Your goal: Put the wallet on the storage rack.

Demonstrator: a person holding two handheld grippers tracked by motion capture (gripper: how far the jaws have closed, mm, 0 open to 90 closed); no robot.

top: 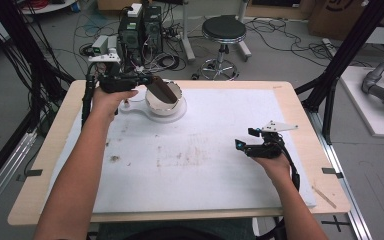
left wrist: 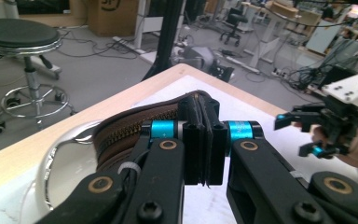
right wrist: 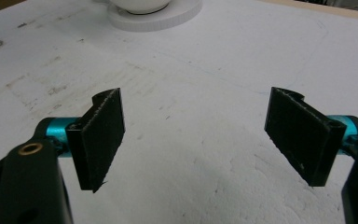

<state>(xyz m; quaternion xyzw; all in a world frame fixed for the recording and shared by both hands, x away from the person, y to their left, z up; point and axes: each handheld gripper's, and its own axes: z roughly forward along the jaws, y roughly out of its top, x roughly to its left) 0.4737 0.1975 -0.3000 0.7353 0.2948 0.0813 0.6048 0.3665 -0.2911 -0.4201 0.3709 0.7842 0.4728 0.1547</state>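
Nearest on the right, the right gripper hovers just above the white mat covering the desk, its jaws spread wide with bare, scuffed mat between them; the right gripper view looks along them toward the far bowl. The person's right hand holds it from the near side, forearm coming in from the near edge. Across the mat, on the far left, the left hand carries the left gripper, raised above the desk and pointing right. Its jaws are pressed together on a brown pouch; in the left gripper view the pads clamp the zippered edge of the pouch, which hangs to the left of the jaws. The pouch sits over the mouth of the white bowl, its lower end inside the rim, though I cannot tell whether it touches the bowl. The bowl rests on a round white board with a handle pointing left, near the far edge of the mat. Beyond the desk, a black stool stands on the floor among cables.
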